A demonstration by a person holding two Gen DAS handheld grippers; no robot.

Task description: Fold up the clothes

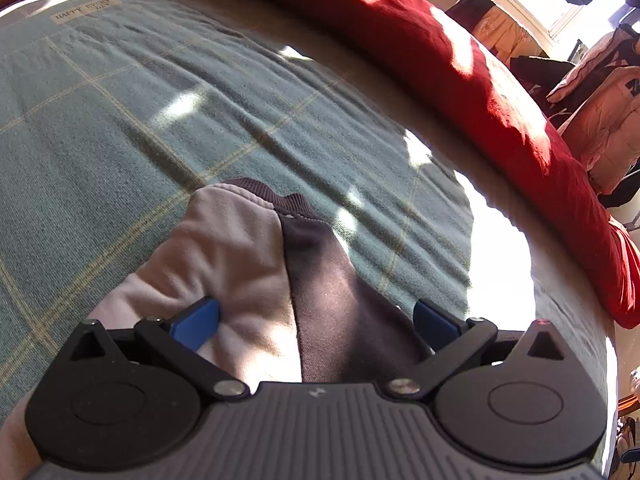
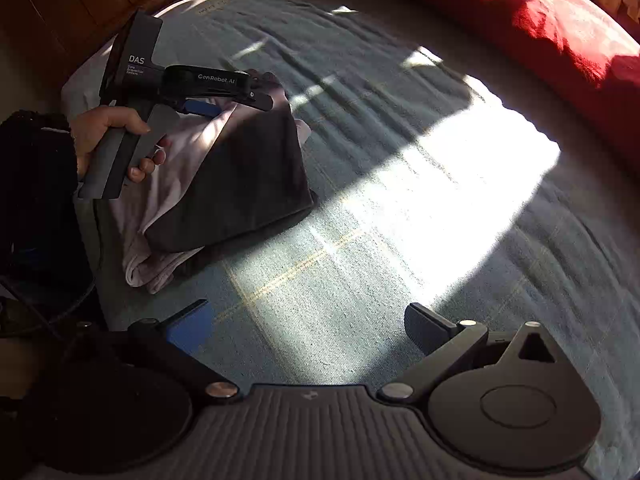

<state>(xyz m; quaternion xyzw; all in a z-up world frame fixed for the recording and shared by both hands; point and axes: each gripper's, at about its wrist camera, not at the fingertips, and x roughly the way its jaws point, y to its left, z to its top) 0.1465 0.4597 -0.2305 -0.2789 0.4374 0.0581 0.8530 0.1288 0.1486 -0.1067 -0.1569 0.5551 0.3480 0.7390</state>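
- one garment (image 2: 224, 184) is lying folded on the blanket (image 2: 360, 280), a two-tone piece with a dark panel on top and pale pink cloth showing at its left and near edges.
- one teal checked blanket is covering the bed, with a bright sun patch falling across its right half.
- one red pillow (image 1: 460, 60) is running along the far right edge of the bed, well apart from the garment.
- two grippers are showing, one in each hand.
- the left gripper (image 1: 316, 320) is hanging over the garment, its jaws standing wide apart with cloth between them; the blue fingers (image 1: 196, 322) are touching the pale cloth but not pinching it.
- in the right wrist view, the left hand (image 2: 108, 136) is wrapping the grey handle, holding the left gripper (image 2: 224, 106) level and pointing right across the top of the garment.
- the right gripper (image 2: 312, 324) is hovering over bare blanket just beside the garment's near corner, jaws spread wide and holding nothing.
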